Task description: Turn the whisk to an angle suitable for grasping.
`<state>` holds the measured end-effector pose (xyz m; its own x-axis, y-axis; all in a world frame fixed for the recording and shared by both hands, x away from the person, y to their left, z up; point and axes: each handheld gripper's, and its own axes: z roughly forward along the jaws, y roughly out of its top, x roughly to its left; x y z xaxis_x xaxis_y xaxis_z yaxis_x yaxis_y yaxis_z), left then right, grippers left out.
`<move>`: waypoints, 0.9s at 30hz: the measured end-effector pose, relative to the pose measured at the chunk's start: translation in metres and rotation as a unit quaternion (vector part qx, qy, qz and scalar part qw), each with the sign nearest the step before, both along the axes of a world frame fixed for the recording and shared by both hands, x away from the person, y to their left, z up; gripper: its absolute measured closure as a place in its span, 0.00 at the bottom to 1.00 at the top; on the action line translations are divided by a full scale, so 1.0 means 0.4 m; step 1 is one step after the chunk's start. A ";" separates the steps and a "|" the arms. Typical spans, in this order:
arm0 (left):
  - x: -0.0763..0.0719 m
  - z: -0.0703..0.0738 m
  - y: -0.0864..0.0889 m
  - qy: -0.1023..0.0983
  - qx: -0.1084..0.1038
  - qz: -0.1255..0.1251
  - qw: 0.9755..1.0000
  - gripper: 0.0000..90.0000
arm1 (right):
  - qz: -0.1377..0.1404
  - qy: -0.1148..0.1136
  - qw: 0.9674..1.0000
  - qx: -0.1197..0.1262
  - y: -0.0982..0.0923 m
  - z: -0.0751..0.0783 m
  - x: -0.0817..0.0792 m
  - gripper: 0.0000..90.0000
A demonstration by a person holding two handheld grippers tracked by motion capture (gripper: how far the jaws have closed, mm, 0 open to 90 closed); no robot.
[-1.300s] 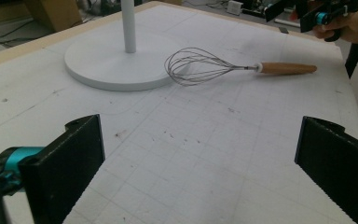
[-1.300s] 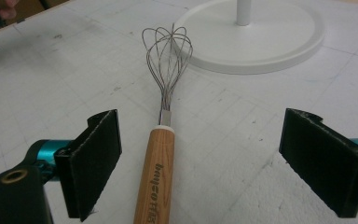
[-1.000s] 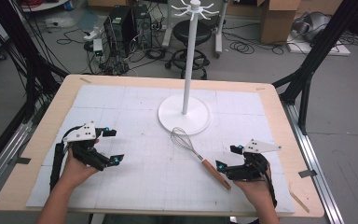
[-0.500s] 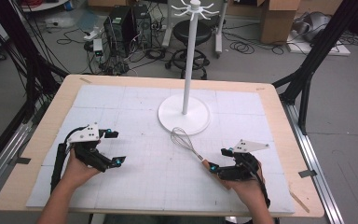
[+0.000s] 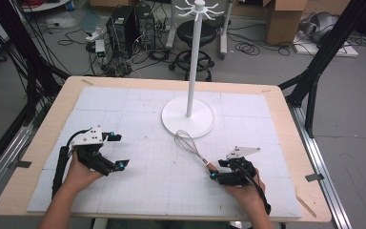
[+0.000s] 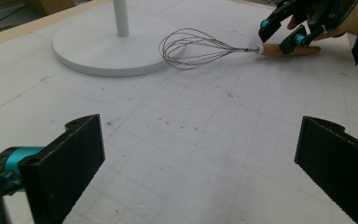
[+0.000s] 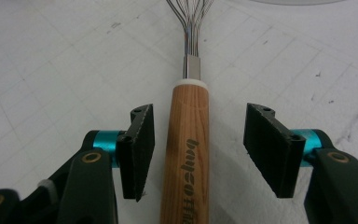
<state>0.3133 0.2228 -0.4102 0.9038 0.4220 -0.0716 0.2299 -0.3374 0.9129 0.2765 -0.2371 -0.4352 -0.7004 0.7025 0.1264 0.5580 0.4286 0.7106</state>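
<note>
**A:** One whisk point(image 5: 190, 146), one white stand point(image 5: 188, 116), two grippers: that is the count on the table point(image 5: 286, 119) in the high view. The whisk lies flat at centre frame, its wire head just beside the stand's round base, its wooden handle running toward the lower right.

**B:** And the hands?

**A:** Two, one per gripper. The left gripper point(image 5: 116, 151) sits at lower left of the high view, its jaws spread wide with nothing between them; in the left gripper view its two black pads point(image 6: 67, 163) stand far apart over bare mat.

**B:** The right one?

**A:** The right gripper point(image 5: 212, 171) is at lower right of the high view, straddling the whisk's handle. Its jaws have just been closing. In the right gripper view the handle point(image 7: 186, 149) runs up the middle of the frame between the two pads point(image 7: 139, 147), with a sliver of mat still showing on each side, so the pads are not yet pressing on the wood.

**B:** Any containers?

**A:** The stand is the nearest thing to a holder: one upright pole with a ring of hooks at the top of the high view. I see nothing hanging on them. One white gridded mat point(image 5: 138, 191) covers most of the tabletop.
</note>
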 end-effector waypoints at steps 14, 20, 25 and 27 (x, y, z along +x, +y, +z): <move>0.000 -0.003 -0.005 0.002 0.006 -0.001 1.000 0.02 | 0.015 0.001 0.999 -0.048 0.024 -0.008 -0.004 0.64; -0.001 -0.004 -0.006 0.003 0.009 -0.004 1.000 0.02 | 0.022 -0.005 0.998 -0.060 0.026 -0.006 -0.008 0.72; 0.001 -0.004 -0.006 0.003 0.009 -0.002 1.000 0.02 | 0.030 -0.008 0.997 -0.067 0.029 -0.004 -0.009 0.75; 0.000 -0.004 -0.006 0.002 0.009 -0.002 1.000 0.02 | 0.046 -0.016 0.996 -0.073 0.032 0.000 -0.012 0.77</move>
